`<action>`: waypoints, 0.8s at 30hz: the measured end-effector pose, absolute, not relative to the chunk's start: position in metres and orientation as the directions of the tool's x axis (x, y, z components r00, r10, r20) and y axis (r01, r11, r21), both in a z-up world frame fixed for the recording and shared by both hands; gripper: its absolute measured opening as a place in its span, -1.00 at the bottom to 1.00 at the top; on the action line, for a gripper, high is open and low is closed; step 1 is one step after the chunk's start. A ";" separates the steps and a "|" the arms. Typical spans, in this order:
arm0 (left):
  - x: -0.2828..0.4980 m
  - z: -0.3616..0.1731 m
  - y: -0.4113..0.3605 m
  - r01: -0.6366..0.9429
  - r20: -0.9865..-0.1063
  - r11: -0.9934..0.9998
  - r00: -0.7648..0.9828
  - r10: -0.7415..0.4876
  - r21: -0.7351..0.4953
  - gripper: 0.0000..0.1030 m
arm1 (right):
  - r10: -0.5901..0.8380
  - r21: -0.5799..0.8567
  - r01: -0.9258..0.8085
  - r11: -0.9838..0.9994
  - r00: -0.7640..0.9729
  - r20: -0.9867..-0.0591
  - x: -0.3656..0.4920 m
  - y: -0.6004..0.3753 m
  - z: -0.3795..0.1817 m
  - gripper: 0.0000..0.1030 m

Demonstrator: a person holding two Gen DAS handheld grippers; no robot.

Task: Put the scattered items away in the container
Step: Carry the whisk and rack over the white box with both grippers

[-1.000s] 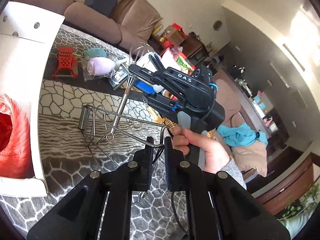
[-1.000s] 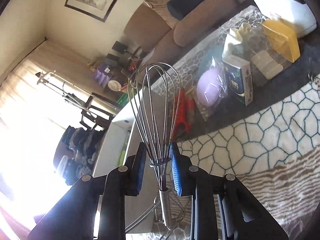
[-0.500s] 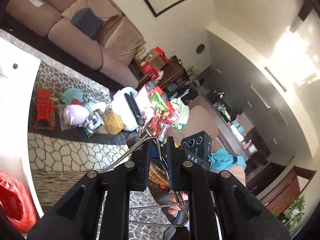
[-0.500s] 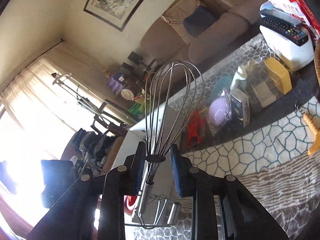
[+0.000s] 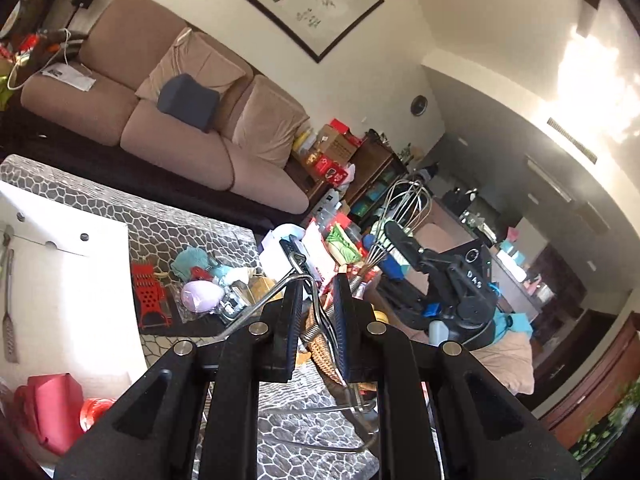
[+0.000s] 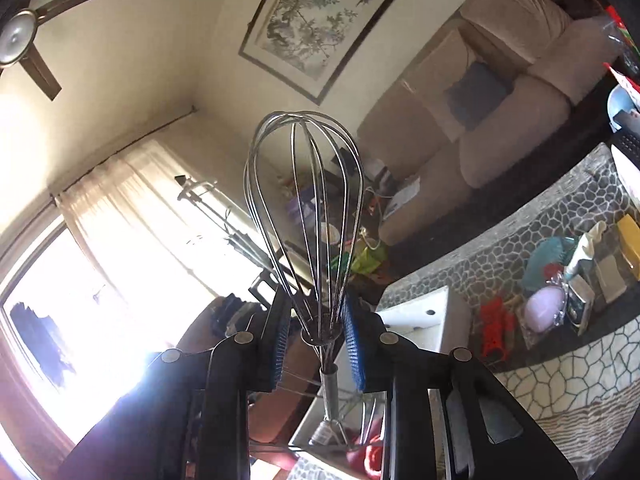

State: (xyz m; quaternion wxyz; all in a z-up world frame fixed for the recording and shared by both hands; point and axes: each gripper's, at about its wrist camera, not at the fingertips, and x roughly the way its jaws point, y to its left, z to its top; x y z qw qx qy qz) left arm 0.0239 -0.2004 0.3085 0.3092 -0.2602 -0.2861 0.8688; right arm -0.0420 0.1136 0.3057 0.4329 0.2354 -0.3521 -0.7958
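Right wrist view: we're carrying the whisk [image 6: 306, 216] in the right gripper [image 6: 314, 350], pads clamped on the wire neck just above the handle, balloon end pointing forward and up toward the ceiling. Long axis is running roughly along the fingers, handle trailing back below the gripper.

Left gripper [image 5: 316, 320]: jaws are opening, and a thin wire loop [image 5: 298, 276] is sitting between the pads; we can't tell if the pads are pressing on it. That wire looks tangled with the whisk's coil end, so we're reading this as two hands pulling apart one snarl, lifted clear of the patterned cloth [image 5: 168, 224].

Outward from there: the white box [image 5: 72, 288] lies low and to the left in the left wrist view, below and just right of the jaws in the right wrist view. Red bag [image 5: 52, 412] is already sitting in it. Red grater [image 5: 150, 300] and lilac pouch [image 5: 200, 296] are lying beside the box on the cloth.

Judgement: box is nearer the left hand, but the whisk is riding in the right, so we're needing to swing it down and across, handle-first or flat.
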 end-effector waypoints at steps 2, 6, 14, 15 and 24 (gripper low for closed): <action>0.032 0.319 -0.216 -0.374 -0.272 -0.650 -0.688 0.673 -0.662 -0.73 | -0.850 0.735 0.535 -0.416 -0.516 -0.106 -0.038 0.099 0.325 -0.50; 0.044 0.337 -0.244 -0.335 -0.301 -0.696 -0.723 0.622 -0.635 -0.73 | -0.843 0.657 0.568 -0.495 -0.498 -0.204 -0.027 0.058 0.346 -0.50; 0.042 0.336 -0.312 -0.200 -0.410 -0.809 -0.780 0.473 -0.553 -0.74 | -0.841 0.637 0.554 -0.536 -0.412 -0.350 -0.032 -0.024 0.310 -0.50; 0.039 0.331 -0.321 -0.181 -0.423 -0.813 -0.779 0.462 -0.553 -0.74 | -0.843 0.642 0.550 -0.535 -0.400 -0.360 -0.034 -0.033 0.303 -0.50; 0.005 0.272 -0.371 -0.096 -0.485 -0.818 -0.764 0.425 -0.567 -0.74 | -0.819 0.620 0.537 -0.573 -0.336 -0.465 -0.071 -0.112 0.246 -0.50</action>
